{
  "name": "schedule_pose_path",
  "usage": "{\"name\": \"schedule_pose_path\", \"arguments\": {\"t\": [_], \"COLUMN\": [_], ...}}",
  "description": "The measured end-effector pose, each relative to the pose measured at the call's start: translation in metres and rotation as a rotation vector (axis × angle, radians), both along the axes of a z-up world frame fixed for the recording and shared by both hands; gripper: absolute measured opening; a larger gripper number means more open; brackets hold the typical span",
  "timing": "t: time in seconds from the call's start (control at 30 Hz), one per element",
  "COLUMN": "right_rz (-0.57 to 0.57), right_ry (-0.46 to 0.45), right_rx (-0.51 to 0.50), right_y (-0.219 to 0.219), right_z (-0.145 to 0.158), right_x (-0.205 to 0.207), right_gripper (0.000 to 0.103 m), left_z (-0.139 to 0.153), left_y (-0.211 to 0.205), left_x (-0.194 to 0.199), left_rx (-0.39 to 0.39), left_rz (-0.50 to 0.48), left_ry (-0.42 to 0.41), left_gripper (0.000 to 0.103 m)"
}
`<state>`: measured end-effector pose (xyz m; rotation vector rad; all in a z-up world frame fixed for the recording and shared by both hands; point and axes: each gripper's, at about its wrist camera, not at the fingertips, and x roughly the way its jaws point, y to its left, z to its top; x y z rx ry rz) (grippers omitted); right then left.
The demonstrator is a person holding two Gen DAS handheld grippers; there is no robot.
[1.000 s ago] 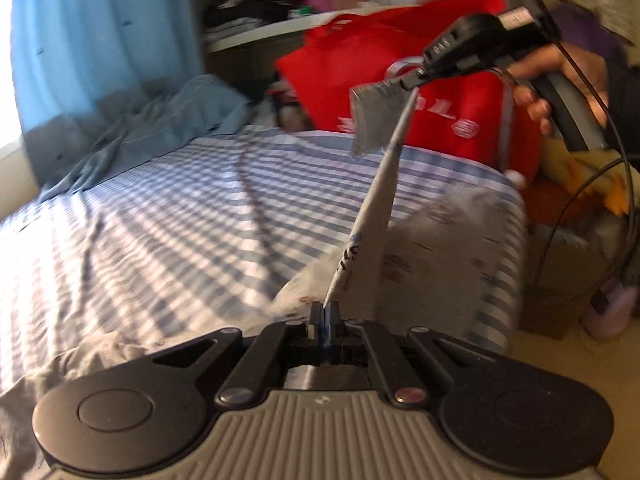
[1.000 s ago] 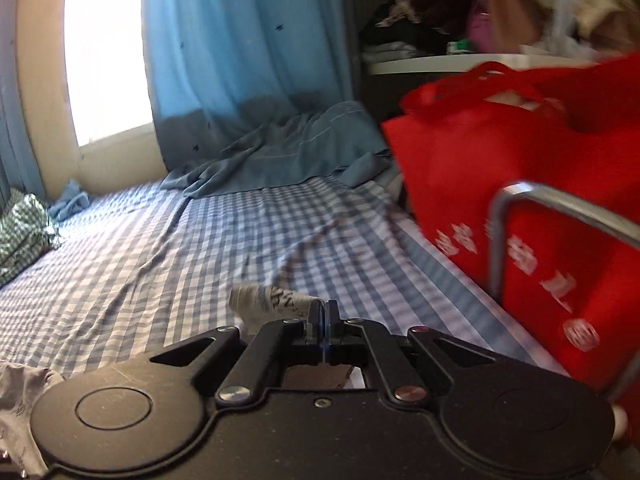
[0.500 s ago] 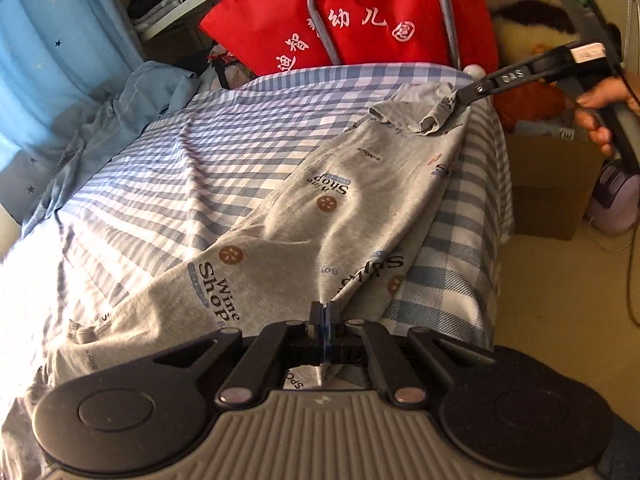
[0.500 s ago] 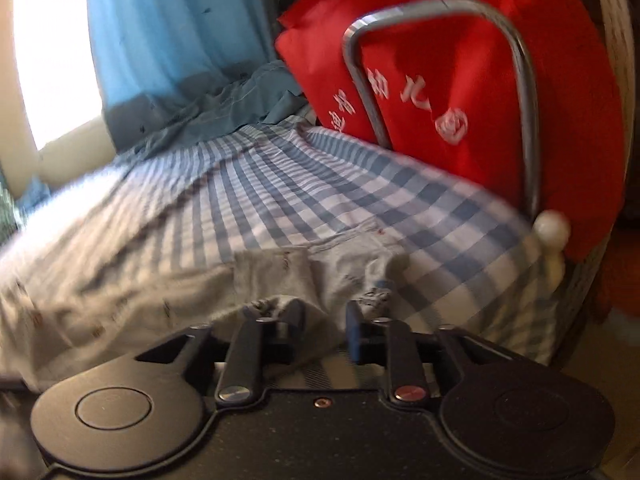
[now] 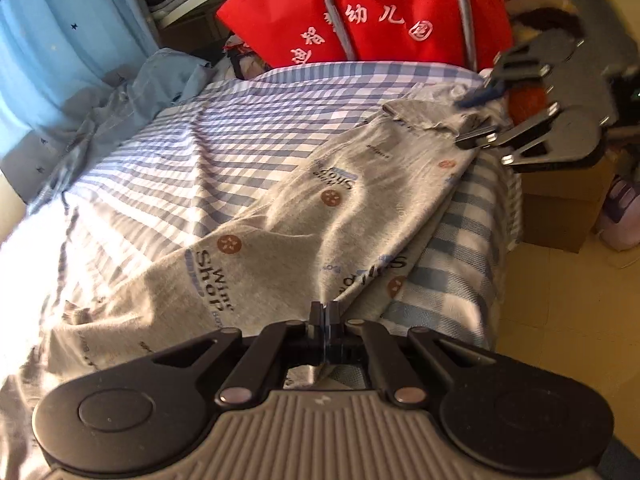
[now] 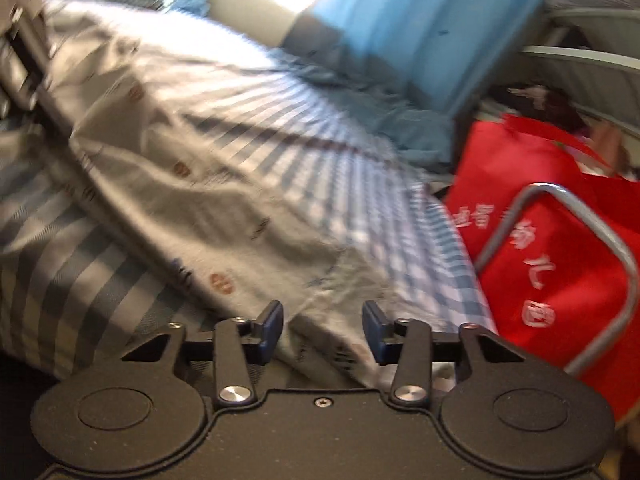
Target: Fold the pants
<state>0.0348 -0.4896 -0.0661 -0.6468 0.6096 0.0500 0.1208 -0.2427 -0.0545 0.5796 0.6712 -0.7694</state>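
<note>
Between the left tongs (image 5: 324, 312), which are pinched together on a ridge of grey cloth, the pants (image 5: 320, 216) start and run away ahead and to the right across the bed (image 5: 224, 120), reaching the right tongs (image 5: 478, 116) at the far end near the mattress corner. Those right tongs stand apart; in their own view a hem or waistband end of the pants lies between the blue pads (image 6: 272, 322) without either one pressing on it, so that end looks released onto the bed. As for progress, the garment appears laid out lengthwise along the bed edge, rumpled and with one layer seemingly over another, but no crosswise fold is visible, so I judge the work early: spread out, with the folding over and squaring up not yet done. The left view alone shows the printed lettering and brown dots on the pants, the near pinch, and the cardboard box (image 5: 560, 216) on the floor beyond the right tongs. The right view, badly blurred, alone shows the open gap of the right tongs and how the cloth sits in it. Both catch the red bag (image 6: 560, 216) and the blue curtain (image 5: 60, 40) past the pants.
</note>
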Motion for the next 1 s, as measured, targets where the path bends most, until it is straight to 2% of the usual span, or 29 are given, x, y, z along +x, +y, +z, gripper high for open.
{"name": "schedule_pose_path", "arguments": {"t": [0.03,0.1,0.17,0.23,0.37,0.47,0.53,0.6,0.73,0.83,1.0], "right_rz": [0.003,-0.01,-0.047,-0.098,-0.186,-0.236,-0.263,-0.288,-0.371,-0.402,-0.408], "right_ry": [0.015,0.023,-0.001,-0.036,-0.109,-0.143,-0.174,-0.187,-0.197,-0.189,-0.182], "right_rx": [-0.02,-0.031,0.01,0.086,0.207,0.282,0.288,0.317,0.432,0.452,0.48], "right_y": [0.001,0.001,-0.007,-0.018,-0.044,-0.063,-0.071,-0.08,-0.111,-0.126,-0.132], "right_z": [-0.003,-0.005,-0.003,0.002,0.012,0.02,0.023,0.023,0.021,0.012,0.002], "right_x": [0.004,0.009,0.009,0.008,0.005,0.003,0.002,-0.001,-0.003,-0.004,-0.007], "right_gripper": [0.026,0.004,0.004,0.003,0.003,0.003,0.003,0.003,0.003,0.003,0.003], "left_z": [0.003,0.011,0.021,0.031,0.038,0.034,0.029,0.021,0.012,0.007,-0.008], "left_y": [0.003,0.005,-0.002,-0.022,-0.083,-0.125,-0.146,-0.169,-0.189,-0.195,-0.212], "left_x": [0.002,0.008,0.017,0.029,0.049,0.071,0.088,0.103,0.121,0.126,0.125], "left_rx": [-0.019,-0.051,-0.097,-0.131,-0.156,-0.138,-0.115,-0.092,-0.1,-0.11,-0.016], "left_rz": [-0.008,-0.018,-0.015,-0.011,-0.062,-0.157,-0.212,-0.246,-0.271,-0.329,-0.365], "left_ry": [0.02,0.048,0.065,0.085,0.042,0.016,-0.016,0.008,0.074,0.109,0.115], "left_gripper": [0.0,0.002,0.005,0.021,0.029,0.035,0.038,0.044,0.044,0.044,0.044]}}
